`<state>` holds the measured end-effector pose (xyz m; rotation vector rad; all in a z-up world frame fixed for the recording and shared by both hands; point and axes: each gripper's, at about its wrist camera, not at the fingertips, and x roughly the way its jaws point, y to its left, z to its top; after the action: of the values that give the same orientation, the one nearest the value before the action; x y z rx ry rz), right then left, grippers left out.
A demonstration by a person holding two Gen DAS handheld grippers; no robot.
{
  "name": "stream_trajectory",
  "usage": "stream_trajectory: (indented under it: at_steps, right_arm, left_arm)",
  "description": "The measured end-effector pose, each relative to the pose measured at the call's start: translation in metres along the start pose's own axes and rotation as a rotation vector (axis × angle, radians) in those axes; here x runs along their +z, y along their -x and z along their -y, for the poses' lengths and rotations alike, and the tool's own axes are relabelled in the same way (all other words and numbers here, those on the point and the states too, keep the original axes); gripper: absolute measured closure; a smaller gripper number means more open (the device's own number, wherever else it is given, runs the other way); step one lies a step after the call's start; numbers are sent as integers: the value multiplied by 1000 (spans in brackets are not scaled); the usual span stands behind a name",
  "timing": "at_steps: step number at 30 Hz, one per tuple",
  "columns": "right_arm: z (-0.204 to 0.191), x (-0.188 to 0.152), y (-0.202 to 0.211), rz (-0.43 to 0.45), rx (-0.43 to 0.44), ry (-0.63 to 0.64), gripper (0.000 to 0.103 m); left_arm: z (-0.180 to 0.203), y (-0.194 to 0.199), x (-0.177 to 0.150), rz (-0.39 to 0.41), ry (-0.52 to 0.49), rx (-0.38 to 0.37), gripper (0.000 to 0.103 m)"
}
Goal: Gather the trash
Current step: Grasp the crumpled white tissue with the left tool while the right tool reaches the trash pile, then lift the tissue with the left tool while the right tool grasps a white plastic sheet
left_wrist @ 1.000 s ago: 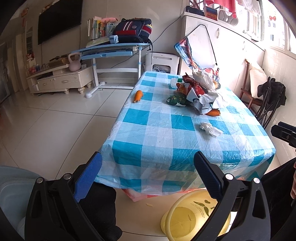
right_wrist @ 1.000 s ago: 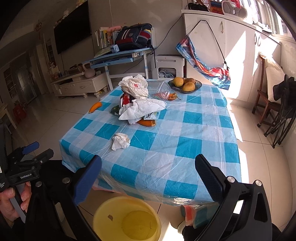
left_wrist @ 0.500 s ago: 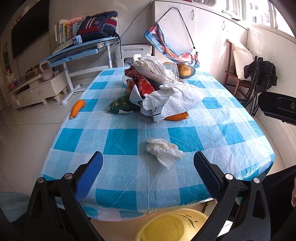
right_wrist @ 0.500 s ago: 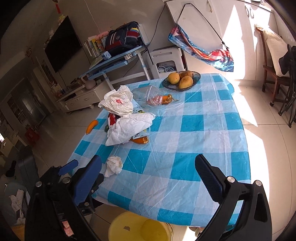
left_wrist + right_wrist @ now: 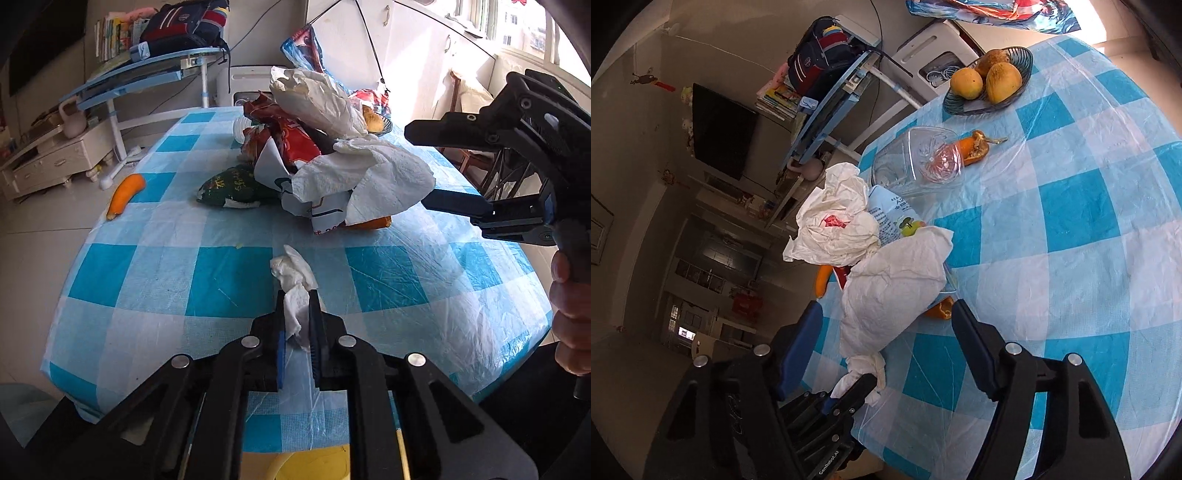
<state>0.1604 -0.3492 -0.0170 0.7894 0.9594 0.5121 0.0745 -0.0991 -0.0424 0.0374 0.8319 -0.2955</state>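
My left gripper pinches the crumpled tissue, hiding its lower end; yellow bin cut off below.

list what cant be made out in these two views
- Yellow bin: left wrist view, mostly hidden behind the left tool; contents unseen.
- Orange peel: right wrist view, partly under the white paper sheet.
- Crumpled tissue: lower end hidden between the left tool's fingers.

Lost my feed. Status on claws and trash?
Left claw shut on crumpled tissue. Right claw open over trash pile. Nothing blocking.
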Motion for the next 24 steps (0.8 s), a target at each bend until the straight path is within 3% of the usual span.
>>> stream_trajectory:
  at_steps: [2,3,5,12,17,19,21,24]
  right_arm:
    - [3,1,-2,5,37,-33,64]
    - [2,0,0,11,49,-38,81]
    - [1,-2,6,27,68,-34,91]
    - [-14,-4,48,142,89,51,98]
    - [-13,-6,49,132,89,48,98]
    - [-4,-7,39,106,74,-4,90]
    - [5,-16,35,99,42,-60,25]
    - [15,-16,28,92,55,-121,23]
  left_arm:
    - [-13,6,-2,3,26,-1,93]
    - [-19,9,-3,6,41,-2,93]
    - [-33,15,-2,14,73,-7,93]
    - [-64,29,-5,39,162,-44,93]
    - [-71,31,-11,35,186,-33,93]
    - [-71,32,-13,35,184,-23,93]
    - [-72,33,-15,34,184,-17,93]
    - [-72,31,-18,29,185,-15,93]
